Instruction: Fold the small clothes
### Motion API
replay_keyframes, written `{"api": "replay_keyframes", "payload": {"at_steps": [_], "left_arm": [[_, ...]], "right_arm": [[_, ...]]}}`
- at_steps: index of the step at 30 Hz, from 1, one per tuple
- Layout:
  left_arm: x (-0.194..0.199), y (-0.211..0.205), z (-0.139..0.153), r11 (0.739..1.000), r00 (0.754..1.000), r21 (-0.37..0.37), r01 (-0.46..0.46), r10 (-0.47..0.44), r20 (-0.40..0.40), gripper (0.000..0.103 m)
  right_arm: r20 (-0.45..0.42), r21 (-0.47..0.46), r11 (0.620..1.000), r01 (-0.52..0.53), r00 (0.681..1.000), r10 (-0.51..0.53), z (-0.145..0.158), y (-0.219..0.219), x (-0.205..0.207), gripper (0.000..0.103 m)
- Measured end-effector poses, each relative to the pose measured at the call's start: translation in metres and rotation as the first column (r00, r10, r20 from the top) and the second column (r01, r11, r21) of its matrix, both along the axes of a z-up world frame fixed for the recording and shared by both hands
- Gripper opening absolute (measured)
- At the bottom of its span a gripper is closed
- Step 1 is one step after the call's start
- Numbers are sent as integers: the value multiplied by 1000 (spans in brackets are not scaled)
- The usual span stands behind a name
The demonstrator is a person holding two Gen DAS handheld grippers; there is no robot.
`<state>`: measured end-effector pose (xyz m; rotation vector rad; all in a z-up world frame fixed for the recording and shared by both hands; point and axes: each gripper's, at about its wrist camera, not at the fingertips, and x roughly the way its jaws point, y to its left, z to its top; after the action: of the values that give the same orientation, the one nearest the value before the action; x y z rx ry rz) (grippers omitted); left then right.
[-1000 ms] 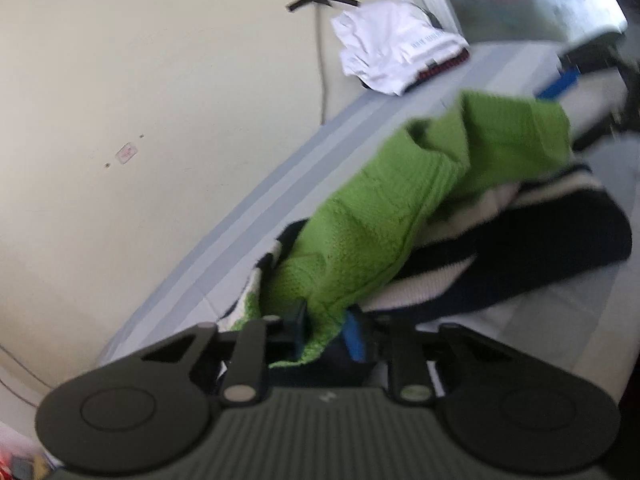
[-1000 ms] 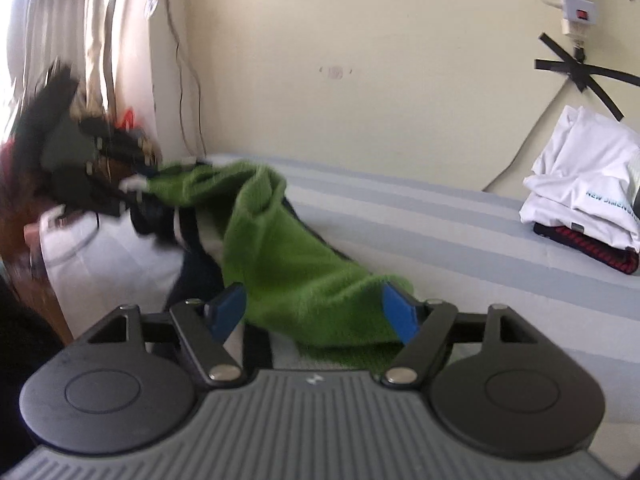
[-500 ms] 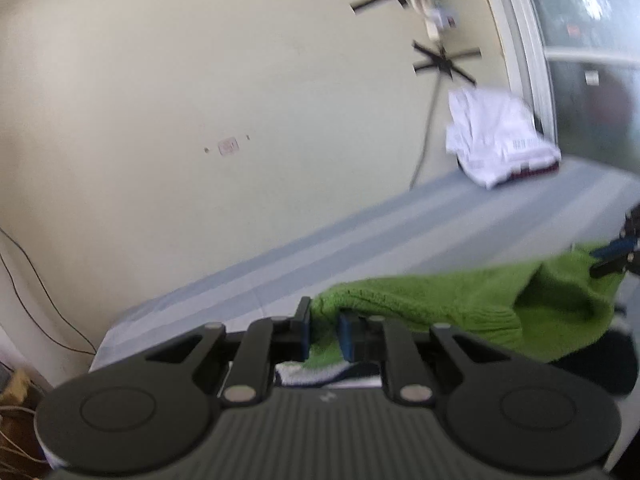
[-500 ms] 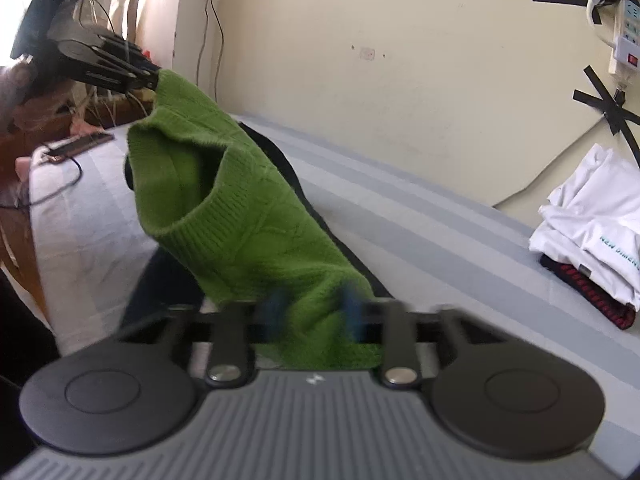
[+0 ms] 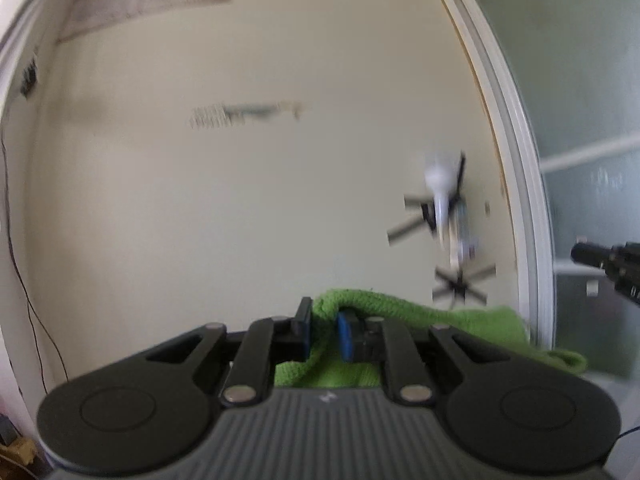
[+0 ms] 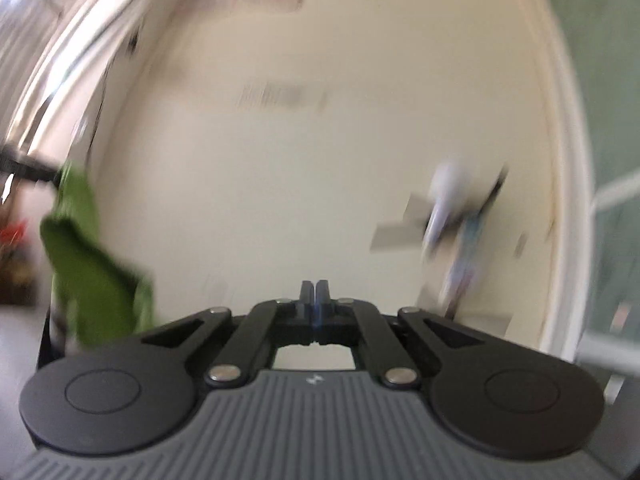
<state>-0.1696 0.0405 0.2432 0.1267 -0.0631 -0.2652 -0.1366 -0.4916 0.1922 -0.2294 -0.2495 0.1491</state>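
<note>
A green knit garment [image 5: 404, 320] hangs in the air, raised in front of the cream wall. My left gripper [image 5: 324, 330] is shut on its edge, and the cloth drapes off to the right. In the right wrist view the same green garment [image 6: 92, 264] hangs at the far left, blurred. My right gripper [image 6: 315, 300] has its jaws pressed together; no cloth shows between the tips in this view. The tip of my right gripper [image 5: 608, 264] shows at the right edge of the left wrist view.
A cream wall fills both views. A white power strip with black tape crosses [image 5: 448, 216] hangs on it. A white door frame [image 5: 520, 184] and frosted glass stand at the right. A thin cable [image 5: 24, 280] runs down the wall at left.
Both grippers have swung upward, lifting the green garment off the bed; the bed and folded white shirts have dropped out of view. The right gripper's jaws have closed fully.
</note>
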Motion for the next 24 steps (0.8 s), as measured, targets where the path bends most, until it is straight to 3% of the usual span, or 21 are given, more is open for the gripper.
{"api": "replay_keyframes", "payload": {"at_steps": [2, 4, 6, 7, 8, 10, 13, 15, 18, 21, 22, 24], "left_arm": [[-8, -1, 16, 1000, 998, -12, -17, 18, 55, 12], [-18, -3, 26, 998, 989, -12, -69, 70, 127, 12], [-25, 1, 30, 994, 981, -16, -105, 106, 165, 12], [-28, 3, 32, 993, 977, -13, -118, 118, 176, 12], [-29, 6, 34, 991, 975, -12, -132, 132, 181, 12], [-26, 11, 35, 988, 973, -5, -152, 151, 173, 12], [-23, 18, 34, 981, 970, 3, -194, 191, 148, 12], [-24, 21, 30, 977, 967, 4, -215, 212, 138, 12], [-28, 25, 24, 971, 964, 10, -238, 235, 122, 12], [-28, 29, 19, 967, 963, 15, -254, 252, 92, 12], [-28, 31, 18, 966, 963, 17, -258, 256, 85, 12], [-27, 33, 16, 962, 960, 24, -272, 269, 76, 12]], "right_arm": [[89, 36, 999, -20, 996, 17, 35, -2, -10, 3], [111, 55, 995, -84, 991, 78, 60, -7, -16, 3], [64, 80, 971, -224, 974, 219, 74, -18, -16, 11], [20, 81, 944, -318, 948, 318, 75, -24, -13, 26], [-14, 89, 907, -411, 910, 414, 70, -29, -11, 54], [-25, 54, 872, -487, 872, 489, 47, -27, -11, 75], [-69, -68, 859, -507, 861, 503, 6, -4, -9, 76], [-153, -61, 831, -553, 828, 540, -17, 10, 7, 76], [-292, 37, 768, -640, 728, 621, -51, 25, 50, 89], [-395, 216, 700, -681, 595, 700, -80, 38, 97, 93], [-425, 290, 673, -681, 538, 728, -88, 42, 117, 96], [-473, 473, 595, -650, 382, 794, -105, 51, 158, 97]]}}
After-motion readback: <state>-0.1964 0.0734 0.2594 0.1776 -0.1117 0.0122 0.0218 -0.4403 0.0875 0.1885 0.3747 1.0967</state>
